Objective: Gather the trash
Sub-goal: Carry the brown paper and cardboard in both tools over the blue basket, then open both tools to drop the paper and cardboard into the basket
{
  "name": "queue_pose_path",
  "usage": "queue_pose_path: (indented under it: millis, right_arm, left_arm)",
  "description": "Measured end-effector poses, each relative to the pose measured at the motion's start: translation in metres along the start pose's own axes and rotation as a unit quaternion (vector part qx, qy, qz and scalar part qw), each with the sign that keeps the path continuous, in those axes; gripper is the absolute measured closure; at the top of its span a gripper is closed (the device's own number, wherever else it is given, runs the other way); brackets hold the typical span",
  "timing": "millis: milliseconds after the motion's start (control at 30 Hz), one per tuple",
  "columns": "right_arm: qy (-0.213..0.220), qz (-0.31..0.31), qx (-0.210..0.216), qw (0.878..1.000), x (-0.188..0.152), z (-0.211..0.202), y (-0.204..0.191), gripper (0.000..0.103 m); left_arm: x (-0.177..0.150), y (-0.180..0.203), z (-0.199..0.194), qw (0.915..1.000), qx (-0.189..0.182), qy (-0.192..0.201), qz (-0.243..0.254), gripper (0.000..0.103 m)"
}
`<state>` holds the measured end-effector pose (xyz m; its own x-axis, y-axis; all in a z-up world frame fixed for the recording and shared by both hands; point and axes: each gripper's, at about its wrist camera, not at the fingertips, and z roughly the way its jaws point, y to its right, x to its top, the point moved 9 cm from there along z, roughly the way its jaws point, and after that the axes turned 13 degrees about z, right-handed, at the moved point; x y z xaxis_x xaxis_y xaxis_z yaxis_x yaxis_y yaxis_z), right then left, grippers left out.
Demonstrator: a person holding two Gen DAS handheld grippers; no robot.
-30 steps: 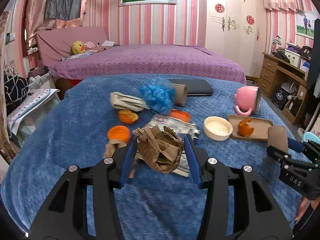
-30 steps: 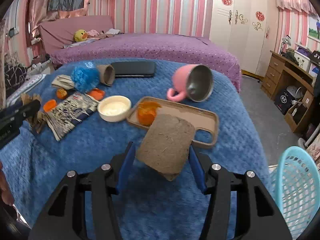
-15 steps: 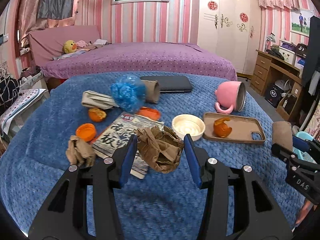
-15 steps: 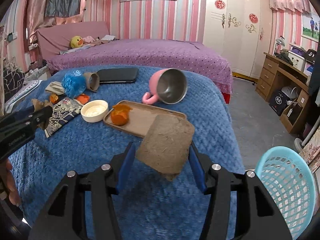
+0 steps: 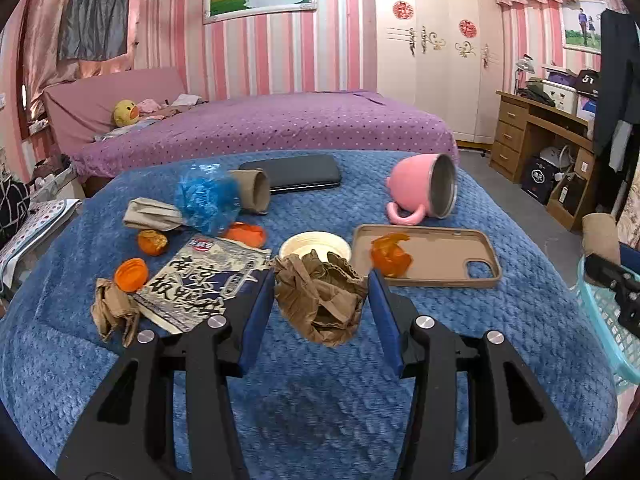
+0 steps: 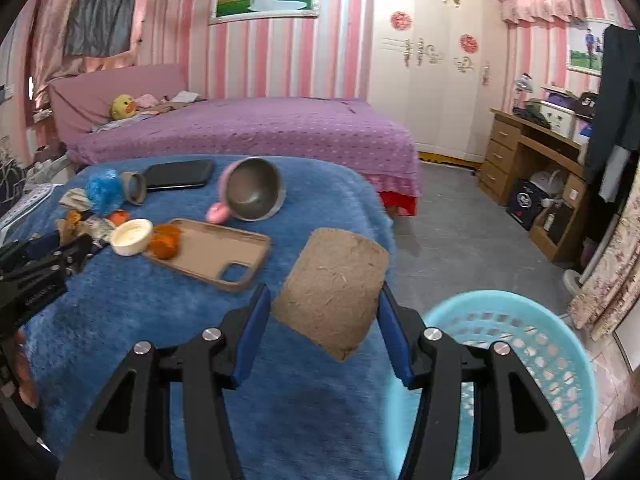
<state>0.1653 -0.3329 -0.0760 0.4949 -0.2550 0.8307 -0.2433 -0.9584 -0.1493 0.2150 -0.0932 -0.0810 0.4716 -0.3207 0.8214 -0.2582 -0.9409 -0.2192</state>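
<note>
surface: blue-blanketed bench [image 5: 520,320], striped pink bedroom behind
right claw [image 6: 320,320]: clamped on a brown fibre pad [image 6: 332,292], pad tilted
left claw [image 5: 320,312]: clamped on crumpled brown paper [image 5: 320,300]
target: turquoise laundry basket [image 6: 520,328], on the floor off the bench's right edge
key relation: basket rim just right of and below the right claw; right is nearer, left is well apart

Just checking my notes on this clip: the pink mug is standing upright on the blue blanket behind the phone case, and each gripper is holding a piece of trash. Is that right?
Not quite. The pink mug lies tipped on its side, its opening facing outward, as the left wrist view shows. The rest holds: it is behind the phone case, the left gripper holds crumpled brown paper, and the right gripper holds a cardboard piece.
</note>
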Motion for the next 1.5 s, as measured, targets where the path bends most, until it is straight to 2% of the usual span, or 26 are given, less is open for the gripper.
queue_pose_path:
  millis: [200, 433, 600, 733, 900, 1133, 1233, 1300, 1400, 1500]
  right_arm:
    - [0.013, 0.019, -0.033, 0.999, 0.003, -0.006, 0.055, 0.049]
    - [0.026, 0.063, -0.071, 0.995, 0.009, -0.013, 0.135, 0.049]
    - [0.029, 0.069, -0.091, 0.993, 0.013, -0.011, 0.168, 0.049]
    - [0.02, 0.072, -0.105, 0.992, 0.009, -0.01, 0.189, 0.049]
    - [0.018, 0.075, -0.121, 0.99, 0.006, -0.014, 0.215, 0.049]
    - [0.025, 0.105, -0.135, 0.985, 0.003, -0.022, 0.245, 0.049]
    - [0.026, 0.115, -0.139, 0.983, 0.001, -0.024, 0.252, 0.049]
    - [0.025, 0.12, -0.138, 0.983, 0.0, -0.024, 0.253, 0.049]
    - [0.022, 0.123, -0.136, 0.983, -0.002, -0.022, 0.252, 0.049]
    - [0.017, 0.122, -0.132, 0.984, -0.004, -0.019, 0.249, 0.049]
  left_arm:
    - [0.002, 0.018, -0.001, 1.0, -0.004, 0.002, 0.0, 0.056]
    - [0.02, 0.057, -0.003, 0.9997, -0.014, 0.016, 0.013, 0.056]
    - [0.041, 0.113, -0.008, 0.9977, -0.047, 0.037, 0.034, 0.056]
    - [0.049, 0.17, -0.004, 0.994, -0.098, 0.031, 0.038, 0.056]
    - [0.054, 0.248, -0.009, 0.9844, -0.159, 0.032, 0.068, 0.056]
    - [0.054, 0.315, -0.018, 0.9724, -0.213, 0.026, 0.09, 0.055]
    - [0.054, 0.33, -0.016, 0.971, -0.215, 0.024, 0.101, 0.048]
    - [0.055, 0.331, -0.013, 0.9727, -0.207, 0.019, 0.104, 0.024]
    - [0.061, 0.321, -0.016, 0.9747, -0.199, 0.032, 0.097, 0.015]
    - [0.066, 0.304, -0.016, 0.9788, -0.174, 0.04, 0.1, 0.009]
